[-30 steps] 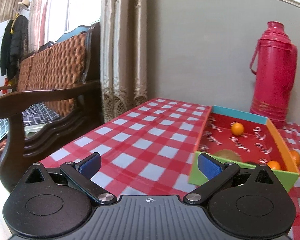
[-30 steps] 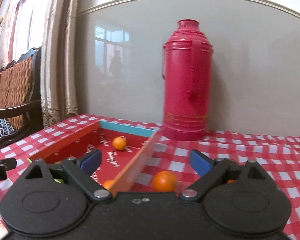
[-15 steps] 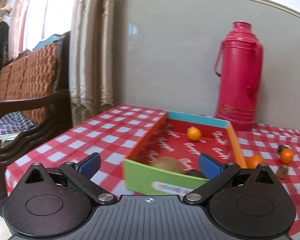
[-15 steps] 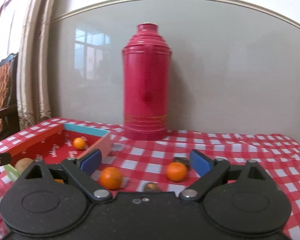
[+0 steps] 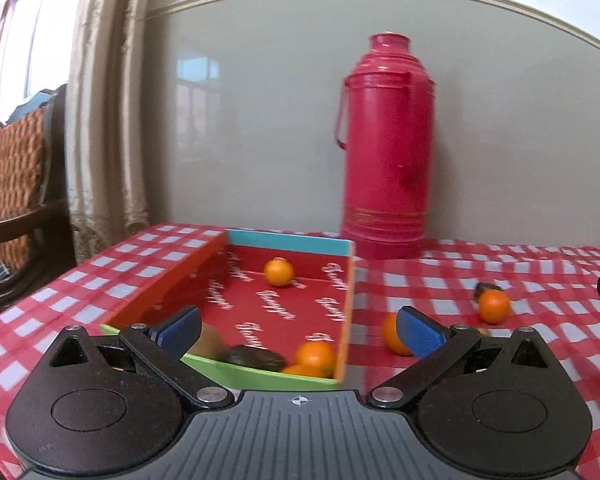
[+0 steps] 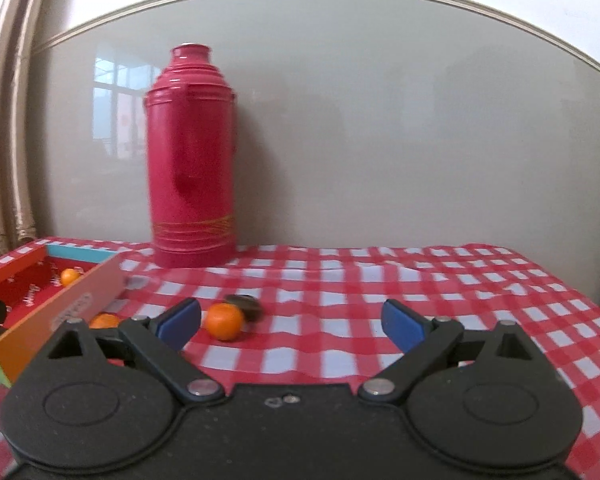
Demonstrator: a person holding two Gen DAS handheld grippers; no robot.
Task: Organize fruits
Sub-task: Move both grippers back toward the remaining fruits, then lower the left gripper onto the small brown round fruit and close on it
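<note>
A shallow red box [image 5: 342, 280] with green, orange and blue walls sits on the checked cloth. Inside lie an orange [image 5: 278, 271] at the back, two oranges [image 5: 315, 354] at the front right, a kiwi [image 5: 211, 340] and a dark fruit [image 5: 252, 356]. Outside, right of the box, rest an orange [image 5: 392, 334], another orange [image 5: 493, 306] and a dark fruit [image 5: 485, 288] behind it. My left gripper [image 5: 298, 330] hangs open over the box's near end. My right gripper [image 6: 291, 320] is open and empty above the cloth, with an orange [image 6: 224, 321] and a dark fruit [image 6: 245, 304] by its left finger.
A tall red thermos [image 5: 386, 152] stands against the grey wall behind the box [image 6: 36, 308]. Curtains [image 5: 104, 120] and a wooden chair [image 5: 16, 184] are at the left, past the table edge. Open checked cloth [image 6: 440, 280] stretches to the right.
Both views have swung rightward. The left gripper now faces the box head-on with the loose oranges in view; the right gripper now looks past the box over the open cloth. Both stay open.
</note>
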